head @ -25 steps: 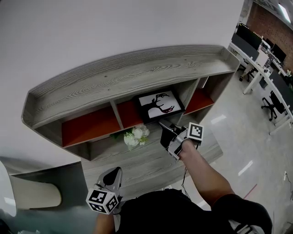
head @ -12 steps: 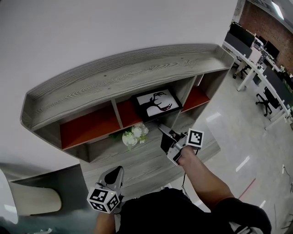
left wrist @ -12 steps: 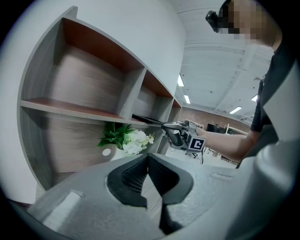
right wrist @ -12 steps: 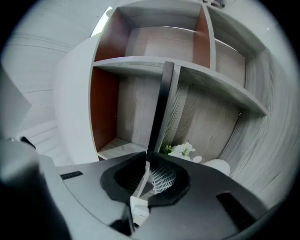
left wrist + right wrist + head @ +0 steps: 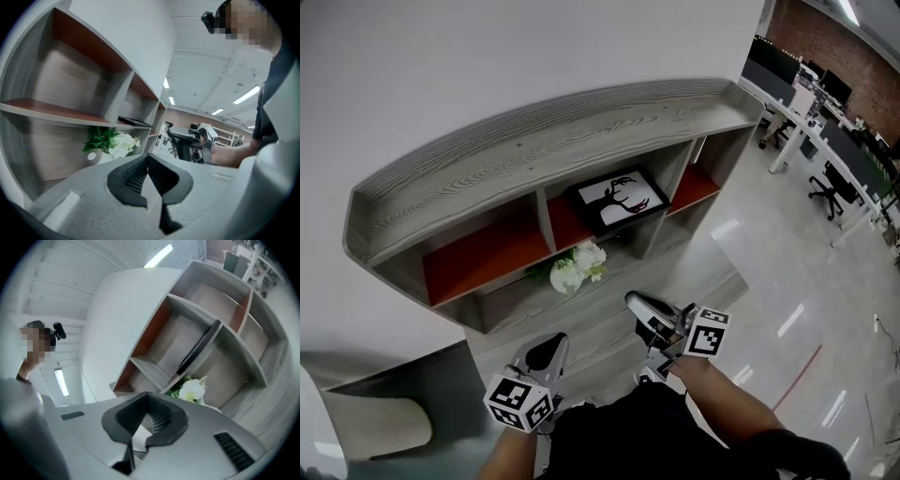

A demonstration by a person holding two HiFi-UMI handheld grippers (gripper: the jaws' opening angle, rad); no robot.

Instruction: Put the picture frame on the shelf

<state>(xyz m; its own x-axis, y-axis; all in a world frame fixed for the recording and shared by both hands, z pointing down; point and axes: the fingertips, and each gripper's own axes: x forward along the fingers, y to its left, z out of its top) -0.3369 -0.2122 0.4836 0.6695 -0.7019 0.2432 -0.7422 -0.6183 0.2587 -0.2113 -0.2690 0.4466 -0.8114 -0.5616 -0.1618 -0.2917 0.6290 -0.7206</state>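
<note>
Black picture frame with the deer print (image 5: 619, 199) leans in the grey wood-grain shelf's (image 5: 534, 141) middle bay, above the white flowers (image 5: 578, 265). Right gripper (image 5: 636, 302) and left gripper (image 5: 553, 342) hang well clear, jaws together, empty. Risk: unsupported, the leaning frame could slide forward.

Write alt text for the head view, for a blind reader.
A picture frame with a deer silhouette sits in the middle compartment of a grey shelf, with white flowers on the level below. The left gripper and right gripper, shut and empty, are low in the view.
</note>
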